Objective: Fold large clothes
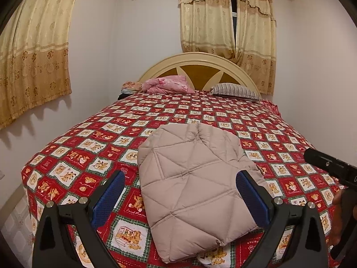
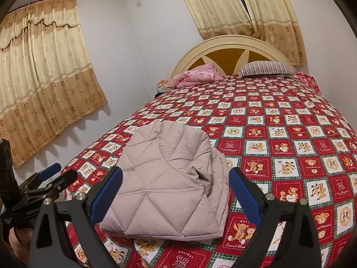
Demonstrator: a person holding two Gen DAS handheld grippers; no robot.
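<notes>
**Folded quilted jacket on the bed, both grippers released**

I see the quilted jacket [image 1: 196, 178] lying folded into a puffy, diamond-stitched beige bundle near the foot of the bed [image 1: 73, 147]. My left gripper [image 1: 179, 196] hovers just short of the jacket, blue pads spread wide, grasping nothing. My right gripper [image 2: 176, 194] likewise hangs released before it. The jacket's sleeves are tucked out of sight. Beyond the jacket, by the arched headboard [image 1: 196, 67], a striped pillow [image 1: 236, 91] and crumpled pink bedding [image 1: 167, 86] lie.
</notes>
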